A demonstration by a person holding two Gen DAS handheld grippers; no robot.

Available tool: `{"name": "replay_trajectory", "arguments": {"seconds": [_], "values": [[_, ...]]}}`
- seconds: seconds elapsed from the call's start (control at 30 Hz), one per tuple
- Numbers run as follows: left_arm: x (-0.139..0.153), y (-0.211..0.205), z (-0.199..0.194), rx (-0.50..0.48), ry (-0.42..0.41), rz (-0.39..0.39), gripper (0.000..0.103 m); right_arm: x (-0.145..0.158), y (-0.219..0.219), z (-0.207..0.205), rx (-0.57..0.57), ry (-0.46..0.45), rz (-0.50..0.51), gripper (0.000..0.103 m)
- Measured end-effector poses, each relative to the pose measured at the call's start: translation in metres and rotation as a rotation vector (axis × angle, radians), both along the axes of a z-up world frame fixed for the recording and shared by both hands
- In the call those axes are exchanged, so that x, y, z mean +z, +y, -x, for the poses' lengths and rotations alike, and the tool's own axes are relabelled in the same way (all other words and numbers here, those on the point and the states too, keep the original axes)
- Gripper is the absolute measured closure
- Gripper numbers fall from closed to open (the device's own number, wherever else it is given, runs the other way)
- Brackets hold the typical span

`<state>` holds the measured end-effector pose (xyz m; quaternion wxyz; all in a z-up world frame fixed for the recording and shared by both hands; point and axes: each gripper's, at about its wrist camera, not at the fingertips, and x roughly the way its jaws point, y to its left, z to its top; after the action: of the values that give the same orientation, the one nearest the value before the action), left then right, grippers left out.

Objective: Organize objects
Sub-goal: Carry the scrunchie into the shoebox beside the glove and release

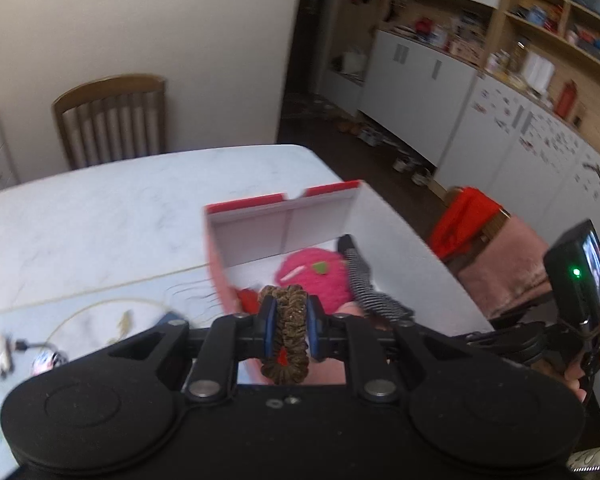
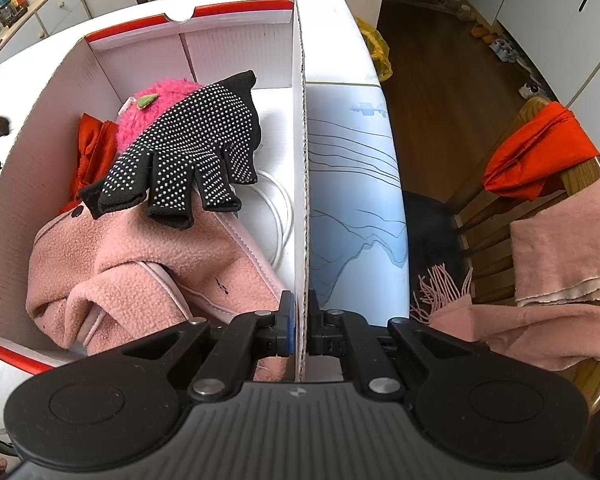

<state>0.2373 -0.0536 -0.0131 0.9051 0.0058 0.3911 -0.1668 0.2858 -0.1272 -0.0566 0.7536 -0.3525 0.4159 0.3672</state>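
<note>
The left gripper (image 1: 292,326), low centre of its frame, clamps a brown scrunchie (image 1: 286,334) before the open box (image 1: 284,224); the right gripper (image 2: 300,328) pinches the box's right wall (image 2: 300,160)

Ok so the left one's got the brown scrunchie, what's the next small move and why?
Probably carry the brown scrunchie a little further forward over the open box, then release. The left hand-held gripper is clamped on it at the near edge of the box, while the right hand-held gripper pinches the box wall and steadies it. The black dotted glove and pink fleece already lie inside.
</note>
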Motion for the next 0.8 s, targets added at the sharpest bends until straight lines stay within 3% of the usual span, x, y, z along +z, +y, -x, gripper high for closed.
{"name": "replay_trajectory", "arguments": {"seconds": [0.33, 0.8], "values": [[-0.002, -0.061, -0.030, -0.154, -0.036, -0.038, 0.090, 0.000, -0.002, -0.001, 0.001, 0.010, -0.014, 0.099], [-0.038, -0.118, -0.069, -0.272, 0.022, -0.122, 0.090, 0.002, -0.004, -0.002, 0.001, 0.016, -0.016, 0.098]]}}
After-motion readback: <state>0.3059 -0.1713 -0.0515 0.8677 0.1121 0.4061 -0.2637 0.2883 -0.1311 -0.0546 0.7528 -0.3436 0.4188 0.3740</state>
